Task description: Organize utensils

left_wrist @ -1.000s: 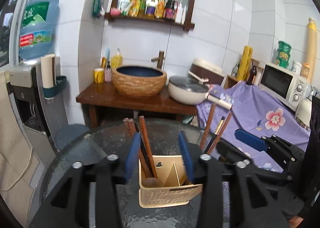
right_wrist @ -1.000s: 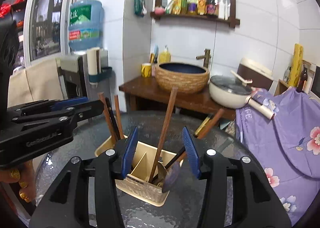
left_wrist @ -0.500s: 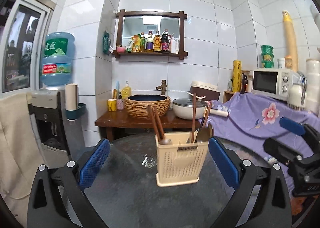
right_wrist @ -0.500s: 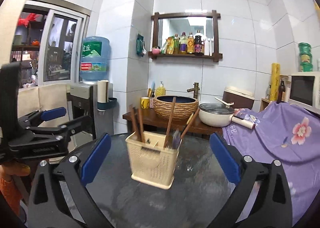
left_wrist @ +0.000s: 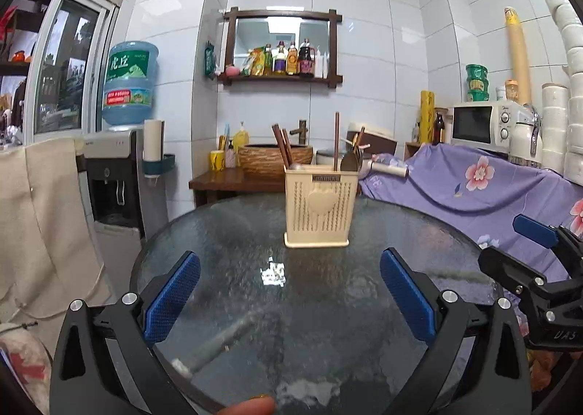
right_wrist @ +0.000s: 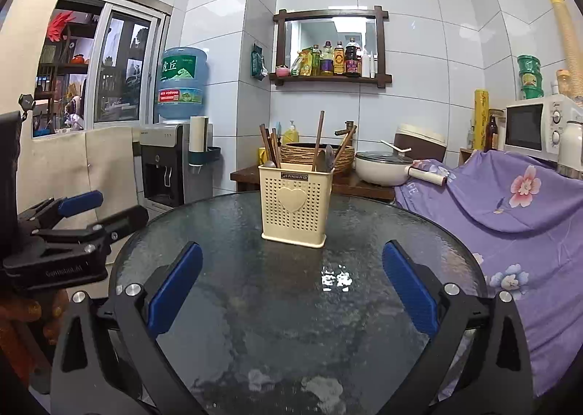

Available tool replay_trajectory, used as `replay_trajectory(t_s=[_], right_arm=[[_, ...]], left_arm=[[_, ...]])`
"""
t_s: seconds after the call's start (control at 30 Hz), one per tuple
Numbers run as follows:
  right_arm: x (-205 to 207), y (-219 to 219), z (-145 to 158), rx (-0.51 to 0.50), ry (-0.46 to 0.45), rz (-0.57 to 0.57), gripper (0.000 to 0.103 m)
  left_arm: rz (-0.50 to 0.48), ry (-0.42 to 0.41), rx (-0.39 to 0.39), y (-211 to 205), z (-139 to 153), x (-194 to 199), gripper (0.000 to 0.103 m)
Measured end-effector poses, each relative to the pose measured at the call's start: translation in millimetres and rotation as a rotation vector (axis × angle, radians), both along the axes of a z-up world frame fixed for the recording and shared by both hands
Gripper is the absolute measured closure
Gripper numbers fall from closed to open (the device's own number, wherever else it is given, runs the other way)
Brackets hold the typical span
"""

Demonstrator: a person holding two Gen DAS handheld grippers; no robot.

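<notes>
A cream perforated utensil holder (left_wrist: 317, 206) (right_wrist: 295, 206) with a heart on its front stands upright on the round dark glass table (left_wrist: 320, 291) (right_wrist: 291, 305). Brown chopsticks (left_wrist: 337, 141) (right_wrist: 318, 140) and dark spoons (left_wrist: 349, 161) stick out of its top. My left gripper (left_wrist: 289, 296) is open, well short of the holder, nothing between its blue pads. My right gripper (right_wrist: 291, 287) is likewise open and empty, back from the holder. Each gripper shows at the side of the other's view: the right gripper (left_wrist: 532, 251) and the left gripper (right_wrist: 73, 218).
Behind the table stands a wooden bench with a woven basin (right_wrist: 317, 154) and a white pan (right_wrist: 382, 167). A purple flowered cloth (right_wrist: 510, 203) covers furniture on the right, with a microwave (right_wrist: 535, 127) on it. A water dispenser (right_wrist: 164, 163) stands at the left.
Both grippers have drawn back from the holder and come lower, and their jaws have spread wide. The holder stays on the table and now appears farther away.
</notes>
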State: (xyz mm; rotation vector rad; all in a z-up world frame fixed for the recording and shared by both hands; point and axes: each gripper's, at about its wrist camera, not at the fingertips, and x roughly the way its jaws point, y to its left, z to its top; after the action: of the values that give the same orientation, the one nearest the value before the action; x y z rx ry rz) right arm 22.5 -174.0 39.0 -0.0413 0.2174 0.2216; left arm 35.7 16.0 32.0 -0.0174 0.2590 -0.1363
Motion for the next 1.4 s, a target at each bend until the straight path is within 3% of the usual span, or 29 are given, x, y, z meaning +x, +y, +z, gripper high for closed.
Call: replay_trajectory(t_s=[0.13,0.27,0.47,0.7,1.4], right_arm=[[-17.1,-6.0,-10.6,0.036,0.020,-0.013,0.006],[-44.9,-12.2,-10.0,0.058,-0.053,-0.053,0.006],[-67.7,-11.1,-6.1,0.049,-0.050,-0.044,0.006],[-77.7,-6.6,-0.3,0.034,-0.079,-0.040,0.006],[-70.2,-8.1,-1.9,0.038,-0.042,-0.034,0.006]], left_arm=[[0.003,0.014,-0.013,0.4,-7.9,-15.1,0.006],[0.015,-0.023,-0.034,3.7,-6.8,-38.6,0.006],[0.027,-0.046,-0.031,0.5,-2.2,-63.4,0.006],[0.021,-0.055,-0.018,-3.3,-0.2,-66.0,0.006],[0.033,-0.041,-0.013,-2.7,-2.4,-60.2,0.006]])
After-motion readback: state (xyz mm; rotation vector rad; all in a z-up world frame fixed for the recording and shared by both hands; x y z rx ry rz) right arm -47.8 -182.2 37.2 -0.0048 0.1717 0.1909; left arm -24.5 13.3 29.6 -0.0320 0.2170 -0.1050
